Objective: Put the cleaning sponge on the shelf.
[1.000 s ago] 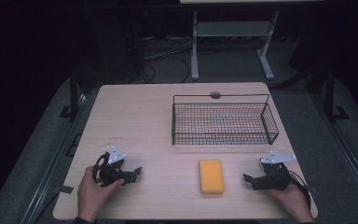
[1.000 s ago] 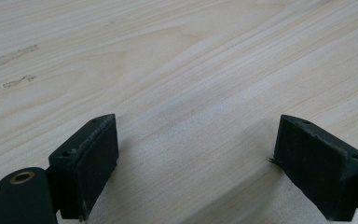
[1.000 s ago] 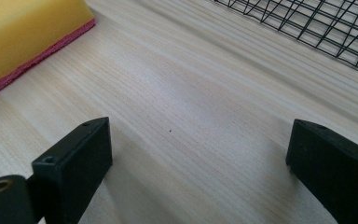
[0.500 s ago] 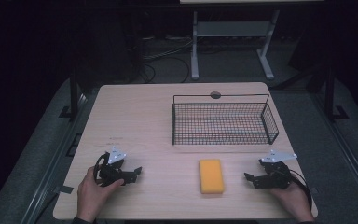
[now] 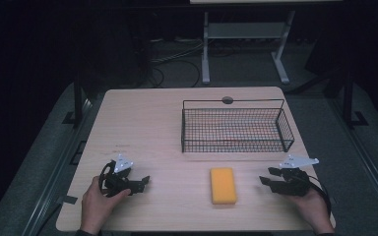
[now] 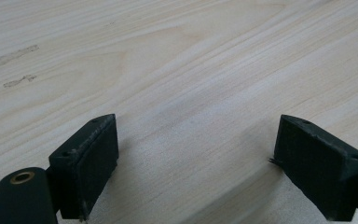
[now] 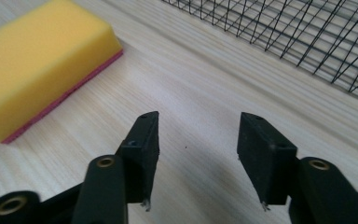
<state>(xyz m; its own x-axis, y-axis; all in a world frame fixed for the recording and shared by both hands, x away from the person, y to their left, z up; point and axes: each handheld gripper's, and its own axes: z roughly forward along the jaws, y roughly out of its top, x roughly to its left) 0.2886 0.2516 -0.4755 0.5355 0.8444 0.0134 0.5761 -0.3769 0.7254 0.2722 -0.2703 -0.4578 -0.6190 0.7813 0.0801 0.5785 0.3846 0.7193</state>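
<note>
Yellow foam sponge [image 5: 223, 185], pink along its underside, is lying flat on the pale wood table [image 5: 152, 118] near its front edge, between your two hands and just in front of the black wire basket [image 5: 236, 129]. Your right gripper [image 5: 270, 177] is resting near the sponge, apart from it, jaws spread and holding nothing. Your left gripper [image 5: 145, 182] is sitting well apart on the other side, its jaws spread wide over bare wood.
</note>
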